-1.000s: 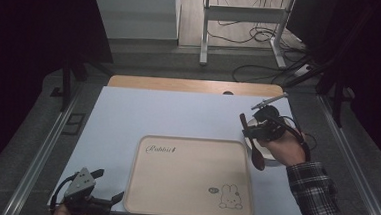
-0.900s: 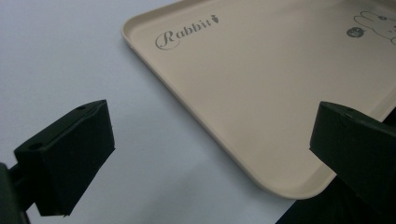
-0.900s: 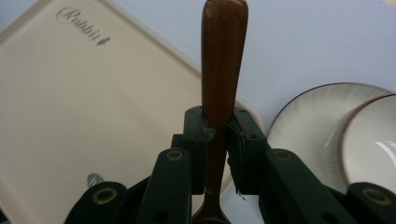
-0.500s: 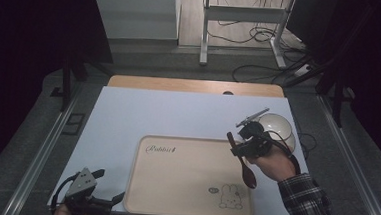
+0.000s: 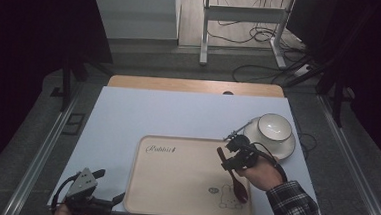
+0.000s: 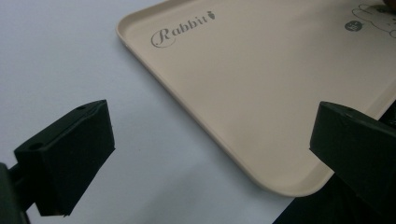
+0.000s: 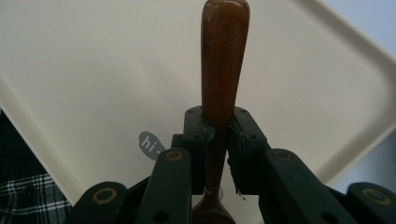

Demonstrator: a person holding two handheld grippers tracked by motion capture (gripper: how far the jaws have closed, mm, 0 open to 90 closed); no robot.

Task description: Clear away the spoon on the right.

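Wooden spoon [image 7: 224, 56] sits clamped in the right hand-held gripper [image 7: 217, 128], seemingly above tray [image 7: 93, 70].

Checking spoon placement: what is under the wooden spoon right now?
The beige tray lies under the wooden spoon, held by the right gripper. Its bowl covers part of the rabbit drawing.

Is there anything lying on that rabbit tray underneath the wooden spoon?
Nothing visible. The right gripper holds the wooden spoon above the beige tray, whose surface bears only its printed lettering and rabbit drawing.
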